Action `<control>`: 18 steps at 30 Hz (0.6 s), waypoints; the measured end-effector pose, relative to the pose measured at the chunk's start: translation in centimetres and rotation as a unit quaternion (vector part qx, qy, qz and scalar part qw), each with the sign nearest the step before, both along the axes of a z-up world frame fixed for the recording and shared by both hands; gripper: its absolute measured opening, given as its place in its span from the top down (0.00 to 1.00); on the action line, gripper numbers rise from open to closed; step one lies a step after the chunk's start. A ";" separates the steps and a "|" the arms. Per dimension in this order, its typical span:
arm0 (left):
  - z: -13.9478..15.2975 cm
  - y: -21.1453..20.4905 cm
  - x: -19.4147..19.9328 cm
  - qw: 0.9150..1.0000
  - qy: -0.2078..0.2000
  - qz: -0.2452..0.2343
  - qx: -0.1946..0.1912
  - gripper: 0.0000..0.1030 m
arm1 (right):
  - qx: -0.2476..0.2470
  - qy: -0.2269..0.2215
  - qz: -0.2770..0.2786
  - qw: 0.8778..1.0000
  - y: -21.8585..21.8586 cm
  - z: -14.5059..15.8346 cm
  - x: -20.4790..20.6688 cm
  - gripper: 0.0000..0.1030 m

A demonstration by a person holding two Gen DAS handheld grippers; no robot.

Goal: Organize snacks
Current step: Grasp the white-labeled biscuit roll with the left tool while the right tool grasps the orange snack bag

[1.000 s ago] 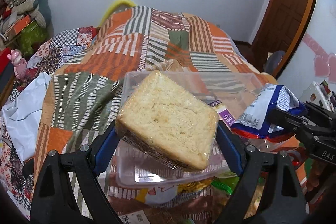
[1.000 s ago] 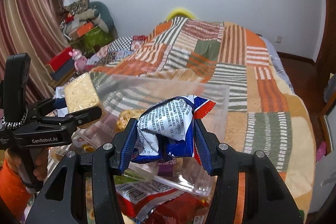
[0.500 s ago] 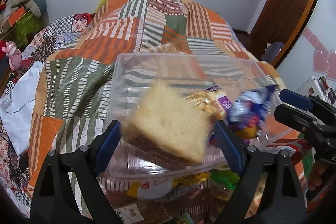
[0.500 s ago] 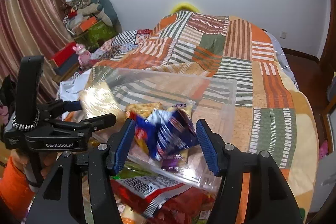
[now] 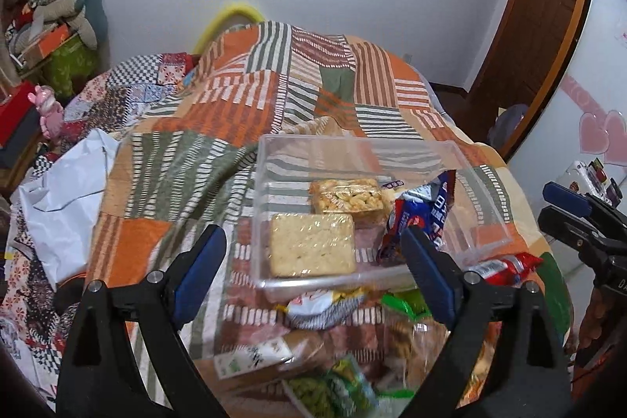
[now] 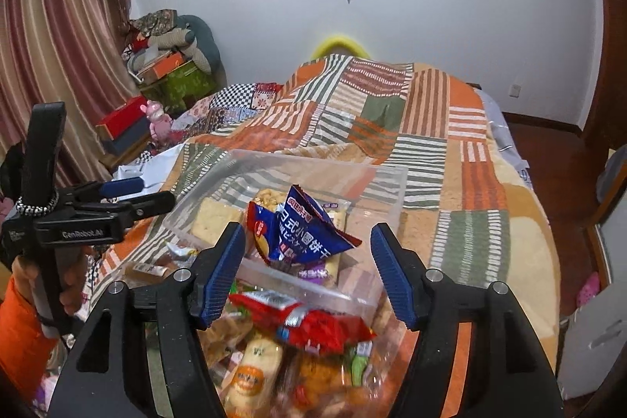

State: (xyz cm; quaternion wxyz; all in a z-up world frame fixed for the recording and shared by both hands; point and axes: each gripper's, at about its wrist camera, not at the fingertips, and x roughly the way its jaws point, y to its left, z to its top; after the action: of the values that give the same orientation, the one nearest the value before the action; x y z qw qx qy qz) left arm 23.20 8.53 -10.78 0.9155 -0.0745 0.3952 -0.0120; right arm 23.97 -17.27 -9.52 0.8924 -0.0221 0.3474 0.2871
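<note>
Both snacks have dropped into clear bin (image 5: 462,159) on bed (image 5: 250,104): cracker pack (image 5: 312,250) flat at near-left, blue biscuit bag (image 6: 303,234) beside it. Left tongs (image 5: 313,263) spread, empty. Right tongs (image 6: 307,271) just been opening, nothing btwn them.

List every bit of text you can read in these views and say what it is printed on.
"GenRobot.AI": on the left gripper, on its body, seen from the right wrist view.
"日式小圆饼干": on the blue packet in the clear box.
"DA": cut off at the frame edge, on the right gripper, left wrist view.
Print on the red packet, the loose snacks below and the small label left of "GenRobot.AI" is too blurred to read.
</note>
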 end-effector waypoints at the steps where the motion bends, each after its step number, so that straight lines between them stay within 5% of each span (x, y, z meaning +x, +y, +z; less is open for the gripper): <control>1: 0.3 0.1 -0.6 1.000 -0.002 0.001 0.003 0.10 | -0.001 -0.003 -0.002 1.000 -0.2 0.1 -0.4 0.38; 9: -0.1 1.0 -4.1 1.000 0.000 0.011 0.009 0.07 | 0.004 -0.002 -0.015 1.000 -2.1 -0.2 -2.5 0.35; 18: -5.4 3.7 -5.7 0.997 0.067 0.028 -0.001 0.07 | -0.010 0.029 -0.024 0.999 -3.5 -2.8 -4.0 0.35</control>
State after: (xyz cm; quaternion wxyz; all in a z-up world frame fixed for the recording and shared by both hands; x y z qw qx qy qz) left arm 17.49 12.23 -16.19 0.8867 -0.0873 0.4536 0.0186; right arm 19.99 -20.81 -12.32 0.8882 -0.0146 0.3765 0.2629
